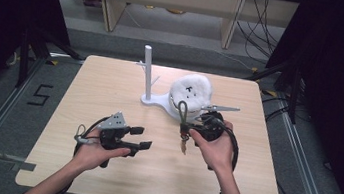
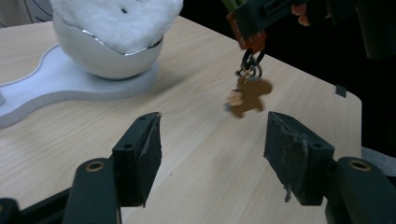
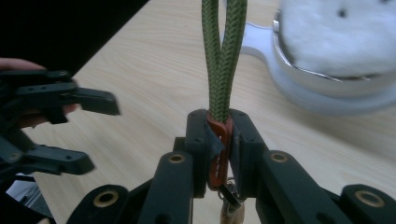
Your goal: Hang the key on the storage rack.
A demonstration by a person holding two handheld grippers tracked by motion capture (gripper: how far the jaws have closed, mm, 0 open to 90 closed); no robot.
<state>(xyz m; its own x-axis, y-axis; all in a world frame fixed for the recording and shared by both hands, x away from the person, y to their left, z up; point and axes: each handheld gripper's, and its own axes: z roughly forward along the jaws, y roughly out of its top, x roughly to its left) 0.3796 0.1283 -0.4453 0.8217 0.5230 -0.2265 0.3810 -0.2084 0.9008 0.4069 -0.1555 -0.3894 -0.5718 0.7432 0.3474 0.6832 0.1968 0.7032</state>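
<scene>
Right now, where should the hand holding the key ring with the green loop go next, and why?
Probably up and toward the white stand with the thin post and side pegs, to hang the green cord loop on a peg. The right tongs are shut on the key ring's orange clip, the loop stands free above them, and the left tongs are open, holding nothing.

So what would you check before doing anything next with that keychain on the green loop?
1. Right gripper clamped on the keychain's orange tag: ok.
2. Green loop free above the jaws: ok.
3. Brown charm hanging off the table: ok.
4. Left gripper open, nothing between its pads: ok.
5. White stand's post upright, pegs unoccupied: ok.
6. Loop wide enough to slip over a peg: cannot tell.
</scene>
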